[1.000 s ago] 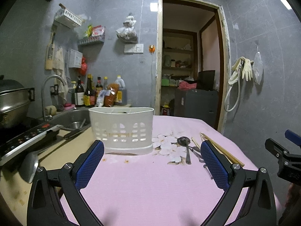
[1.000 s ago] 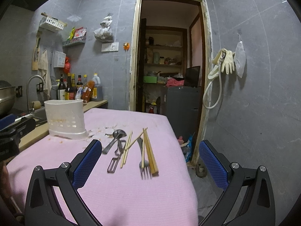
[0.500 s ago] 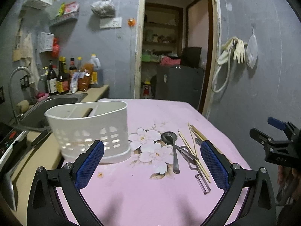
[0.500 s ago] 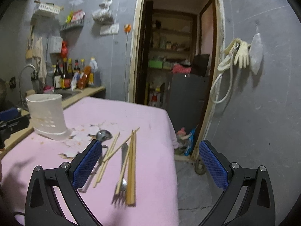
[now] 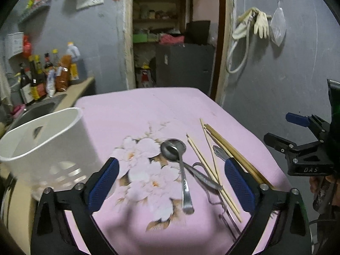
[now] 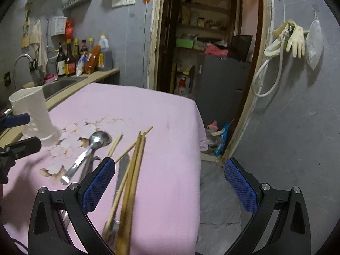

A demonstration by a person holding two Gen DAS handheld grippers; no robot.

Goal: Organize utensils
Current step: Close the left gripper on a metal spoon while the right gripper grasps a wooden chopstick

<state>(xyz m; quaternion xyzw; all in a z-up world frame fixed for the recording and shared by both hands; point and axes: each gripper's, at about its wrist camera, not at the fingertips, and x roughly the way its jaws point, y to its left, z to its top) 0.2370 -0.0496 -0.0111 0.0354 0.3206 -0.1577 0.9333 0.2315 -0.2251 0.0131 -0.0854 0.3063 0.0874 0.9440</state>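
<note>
Two grippers hover over a table draped in a pink cloth (image 5: 136, 110) printed with pale flowers; the left gripper (image 5: 172, 188) stands spread wide, its blue pads well apart, and its jaws have just been closing a little with nothing pinched between them; below the gap lies a metal spoon (image 5: 180, 170), bowl away from the camera, handle pointing toward it; the spoon's handle crosses a second metal utensil (image 5: 204, 177) lying at a slant; just right of these lie thin pale chopsticks (image 5: 209, 170) and a darker, thicker pair (image 5: 231, 150), all spread on the cloth; the thin ones pass over the metal utensil; a white slotted utensil holder (image 5: 42, 148) stands upright at the left edge of the table, beside the sink counter, apart from the loose utensils.

The right gripper (image 6: 170, 188) is also spread wide, holding nothing; its left pad hangs above the thick chopsticks (image 6: 131, 176), while its right pad hangs past the table edge over the tiled floor; in this view the spoon (image 6: 89, 150) lies left of the chopsticks and the holder (image 6: 34, 114) stands further left; a fork (image 6: 112, 231) shows blurred under the chopsticks near the front edge; bottles (image 6: 70, 59) line the counter behind the sink; rubber gloves (image 6: 293, 38) hang on the grey wall right of the doorway.
</note>
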